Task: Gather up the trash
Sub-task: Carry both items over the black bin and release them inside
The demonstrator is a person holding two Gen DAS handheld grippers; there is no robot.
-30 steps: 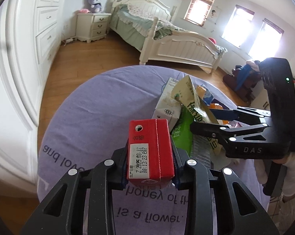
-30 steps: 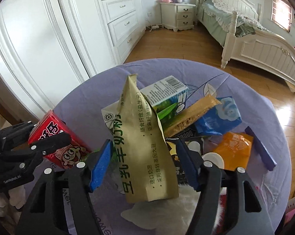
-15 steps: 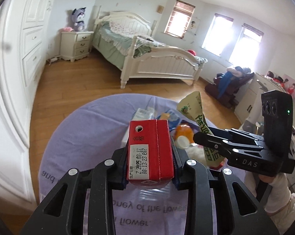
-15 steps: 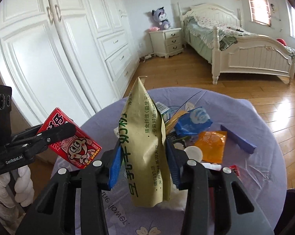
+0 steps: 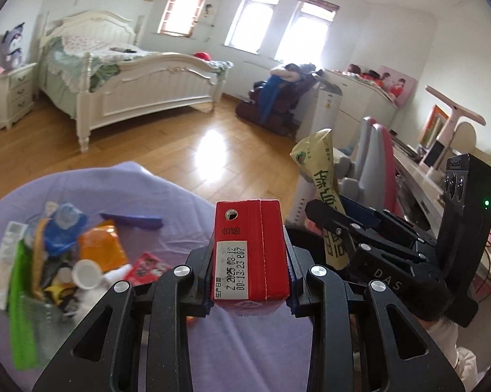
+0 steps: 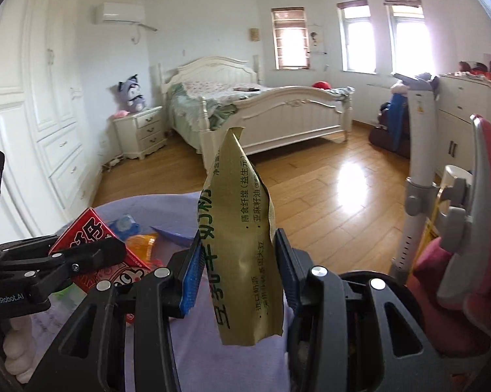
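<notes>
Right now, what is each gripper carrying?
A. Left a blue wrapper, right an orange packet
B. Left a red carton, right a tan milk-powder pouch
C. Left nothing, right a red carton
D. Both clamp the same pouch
B: the left gripper has its jaws shut on the red carton, and the right gripper on the tan milk-powder pouch, both lifted off the purple tablecloth.

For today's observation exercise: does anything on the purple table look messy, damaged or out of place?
Yes. Wrappers, a white cap and packets lie jumbled in a pile on the purple tablecloth. The tan pouch in the right tool is torn open and crumpled.
</notes>
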